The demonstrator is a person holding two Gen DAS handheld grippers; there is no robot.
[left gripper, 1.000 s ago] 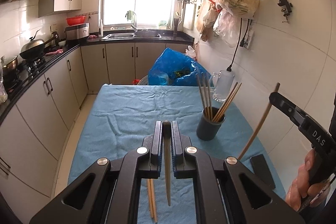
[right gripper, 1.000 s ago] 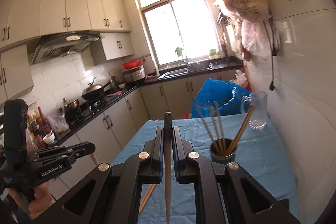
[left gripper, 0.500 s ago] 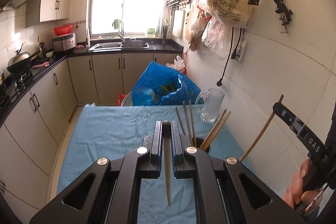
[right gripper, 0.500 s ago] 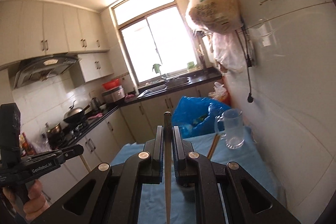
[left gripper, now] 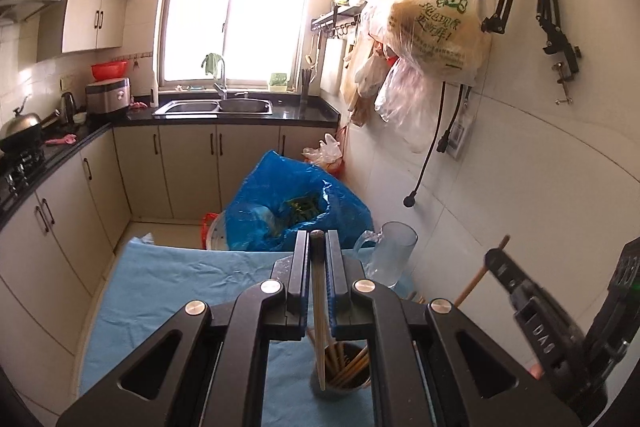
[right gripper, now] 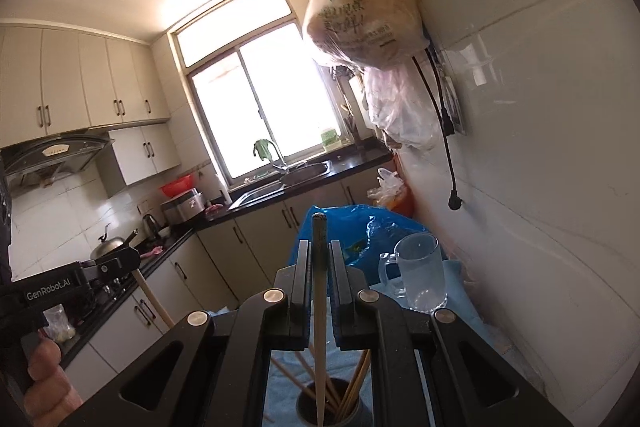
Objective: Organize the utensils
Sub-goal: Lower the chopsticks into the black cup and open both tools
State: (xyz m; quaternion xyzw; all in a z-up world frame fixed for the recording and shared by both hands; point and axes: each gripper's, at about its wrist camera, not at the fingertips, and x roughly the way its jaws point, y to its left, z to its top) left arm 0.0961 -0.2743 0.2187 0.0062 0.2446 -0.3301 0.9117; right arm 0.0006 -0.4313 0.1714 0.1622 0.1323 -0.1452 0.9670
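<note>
Each tool, left (left gripper: 318, 259) and right (right gripper: 319, 263), is pinching one chopstick (left gripper: 319, 327) above the cup (left gripper: 340, 373); collision is being risked, with the glass mug (right gripper: 422, 275) at 1 o'clock exposed.

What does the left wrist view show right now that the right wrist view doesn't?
Only the left wrist view: the broad bare stretch of blue tablecloth and the right tongs gripping a chopstick at the frame's right.

Only the right wrist view: the range hood and the left tongs at the frame's left.

Both: a chopstick clamped in the view's own tongs above the dark chopstick cup, the glass mug and the blue bag.
</note>
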